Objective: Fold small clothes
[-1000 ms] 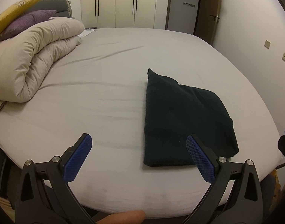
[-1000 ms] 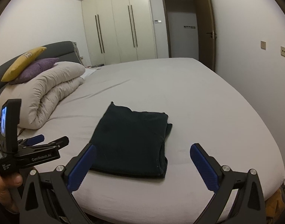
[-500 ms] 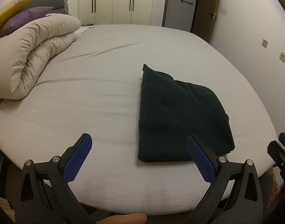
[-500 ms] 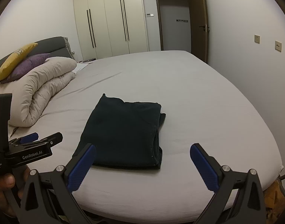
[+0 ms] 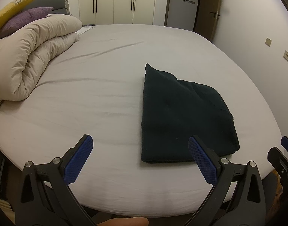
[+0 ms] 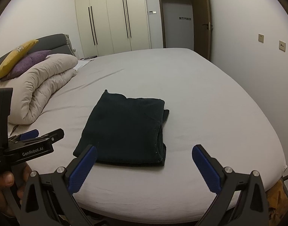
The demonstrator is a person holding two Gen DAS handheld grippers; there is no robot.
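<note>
Looking along my left hand-held gripper (image 5: 138, 154), I saw its two blue-padded fingers spread wide apart, holding nothing, poised above the near edge of the bed (image 5: 110, 86). My right hand-held gripper (image 6: 144, 162) was the same: fingers wide apart, empty, hanging over the bed's near edge.

Between them lay the cloth (image 6: 125, 130), a dark green-black piece, already folded into a flat, roughly rectangular packet with stacked layers showing along its right edge. It rested on the grey sheet, near the front of the bed and right of centre in the left view, touching neither gripper.

Compared with a second before, the cloth sat slightly lower and nearer in the right view, and the room behind showed more of the wardrobe (image 6: 113, 20) and door (image 6: 177, 22). Both grippers had shifted a little, yet the packet kept its shape and place, and neither pair of fingers had closed. I judged from this that the fold was finished, or close to it, and that I was drawing back rather than reaching in.

Far left, a rolled beige duvet (image 5: 34, 54) lay under purple and yellow pillows, well apart from the cloth.
</note>
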